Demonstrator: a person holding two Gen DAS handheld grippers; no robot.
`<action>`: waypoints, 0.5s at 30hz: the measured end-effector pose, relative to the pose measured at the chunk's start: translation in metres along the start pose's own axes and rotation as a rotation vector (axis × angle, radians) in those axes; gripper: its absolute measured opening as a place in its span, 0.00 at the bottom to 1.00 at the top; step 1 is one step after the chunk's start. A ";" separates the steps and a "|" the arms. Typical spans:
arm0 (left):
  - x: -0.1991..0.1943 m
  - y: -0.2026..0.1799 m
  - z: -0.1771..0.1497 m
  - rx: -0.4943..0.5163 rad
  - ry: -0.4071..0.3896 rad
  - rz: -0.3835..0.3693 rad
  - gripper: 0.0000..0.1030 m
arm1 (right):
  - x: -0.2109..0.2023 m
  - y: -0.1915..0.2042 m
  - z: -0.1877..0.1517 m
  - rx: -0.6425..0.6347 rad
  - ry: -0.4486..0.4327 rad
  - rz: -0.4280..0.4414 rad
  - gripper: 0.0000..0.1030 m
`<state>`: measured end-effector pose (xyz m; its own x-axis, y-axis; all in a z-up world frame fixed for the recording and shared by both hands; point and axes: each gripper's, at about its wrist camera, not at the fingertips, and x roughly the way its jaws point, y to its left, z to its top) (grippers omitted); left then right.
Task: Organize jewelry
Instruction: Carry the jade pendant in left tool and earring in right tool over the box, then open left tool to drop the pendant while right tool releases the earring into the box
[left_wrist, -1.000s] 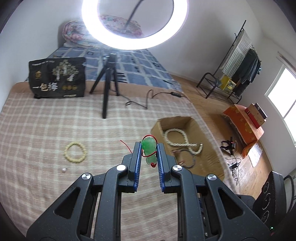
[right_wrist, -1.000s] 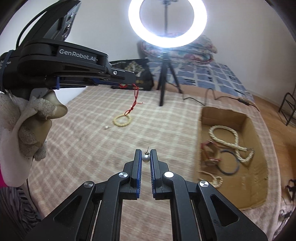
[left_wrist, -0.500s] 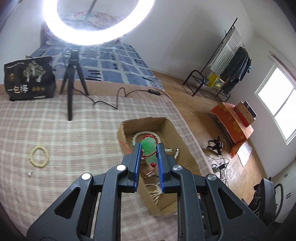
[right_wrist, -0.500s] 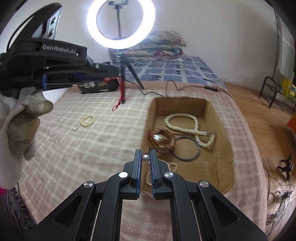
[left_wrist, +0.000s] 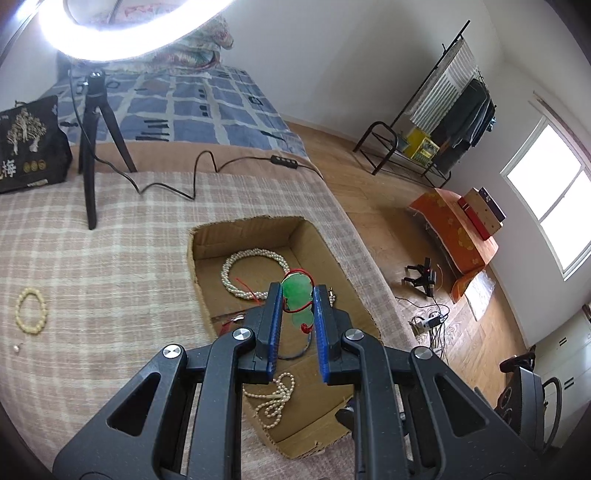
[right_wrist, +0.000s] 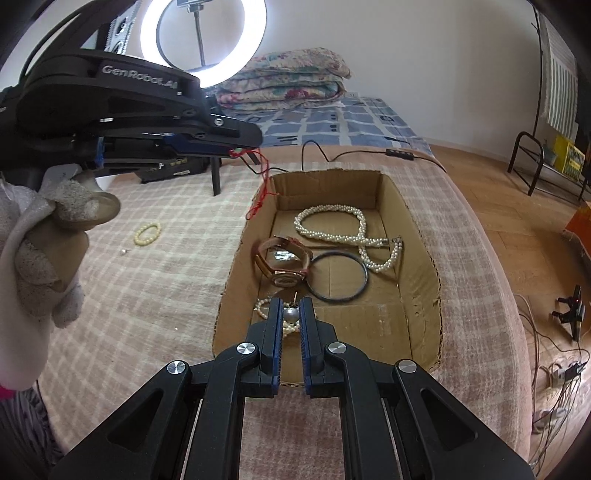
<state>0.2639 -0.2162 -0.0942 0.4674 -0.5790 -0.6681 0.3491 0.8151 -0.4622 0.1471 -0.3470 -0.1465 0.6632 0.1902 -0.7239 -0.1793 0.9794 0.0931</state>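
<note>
My left gripper (left_wrist: 297, 291) is shut on a green jade pendant (left_wrist: 297, 295) with a red cord, held above the cardboard box (left_wrist: 207, 236); its red cord (right_wrist: 263, 184) dangles over the box's left rim in the right wrist view. My right gripper (right_wrist: 291, 309) is shut on a small pearl earring (right_wrist: 291, 314) over the near end of the box (right_wrist: 424, 236). In the box lie a twisted pearl necklace (right_wrist: 332, 218), a watch (right_wrist: 282, 258), a dark bangle (right_wrist: 338, 277) and a thin pearl strand (left_wrist: 275, 397).
A yellow bead bracelet (left_wrist: 31, 312) and a small earring (left_wrist: 16, 348) lie on the checked blanket left of the box. A ring light tripod (left_wrist: 92, 147), its cable (left_wrist: 207, 166) and a black bag (left_wrist: 29, 144) stand behind. The bed edge drops to the floor on the right.
Both grippers have moved right from over the blanket to over the box, each still holding its piece. The bead bracelet and loose earring stay on the blanket.
</note>
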 end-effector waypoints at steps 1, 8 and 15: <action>0.004 -0.001 0.000 -0.001 0.005 0.001 0.15 | 0.001 -0.001 -0.001 0.000 0.005 0.003 0.07; 0.018 -0.010 -0.006 0.044 0.026 0.031 0.15 | 0.007 -0.006 -0.003 0.019 0.029 0.013 0.07; 0.016 -0.012 -0.006 0.056 0.012 0.052 0.15 | 0.011 -0.009 -0.003 0.035 0.037 0.017 0.07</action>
<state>0.2624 -0.2355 -0.1031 0.4765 -0.5353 -0.6974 0.3698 0.8417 -0.3934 0.1539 -0.3536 -0.1575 0.6332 0.2047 -0.7464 -0.1646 0.9779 0.1286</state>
